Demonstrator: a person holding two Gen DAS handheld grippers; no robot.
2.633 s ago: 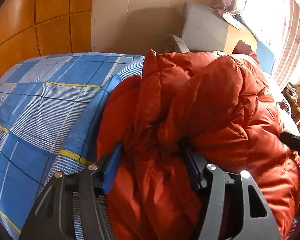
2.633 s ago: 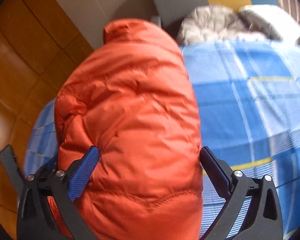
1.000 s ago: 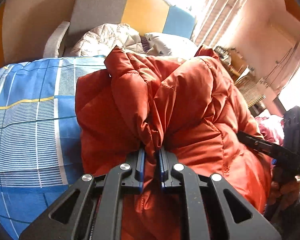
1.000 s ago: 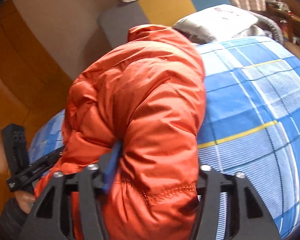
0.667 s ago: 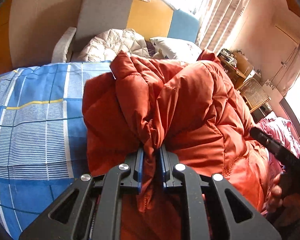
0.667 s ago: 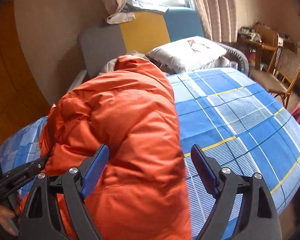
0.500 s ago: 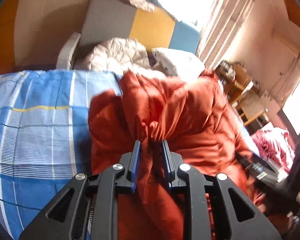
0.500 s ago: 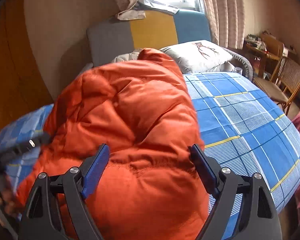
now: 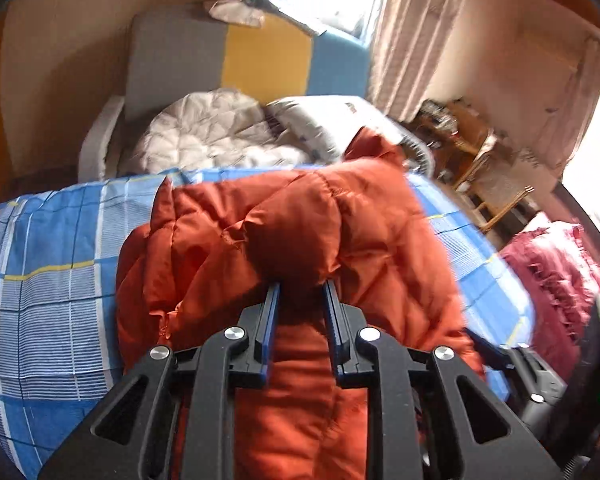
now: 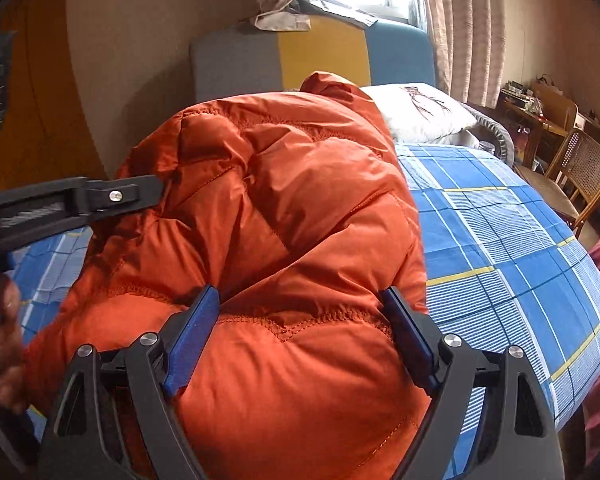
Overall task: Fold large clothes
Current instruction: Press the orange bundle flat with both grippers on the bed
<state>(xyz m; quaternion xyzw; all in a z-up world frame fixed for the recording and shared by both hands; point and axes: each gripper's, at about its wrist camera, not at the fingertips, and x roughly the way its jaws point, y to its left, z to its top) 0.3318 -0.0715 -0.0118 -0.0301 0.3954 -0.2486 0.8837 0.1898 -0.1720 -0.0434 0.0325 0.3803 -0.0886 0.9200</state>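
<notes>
While clamped on a bunched fold at lower centre, left gripper (image 9: pixel 298 300) could lose the jacket (image 9: pixel 300 236): slick, puffy fabric, thin pinch, likely to slide out under a pull. Right gripper (image 10: pixel 300 312) spread wide, straddling the jacket's bulk at lower centre, pads touching both sides, nothing pinched. Beyond, jacket heaped mid-frame on the checked bed (image 10: pixel 500 240), hood toward the pillow (image 10: pixel 424 116) at upper right; risk of the fold springing apart.
</notes>
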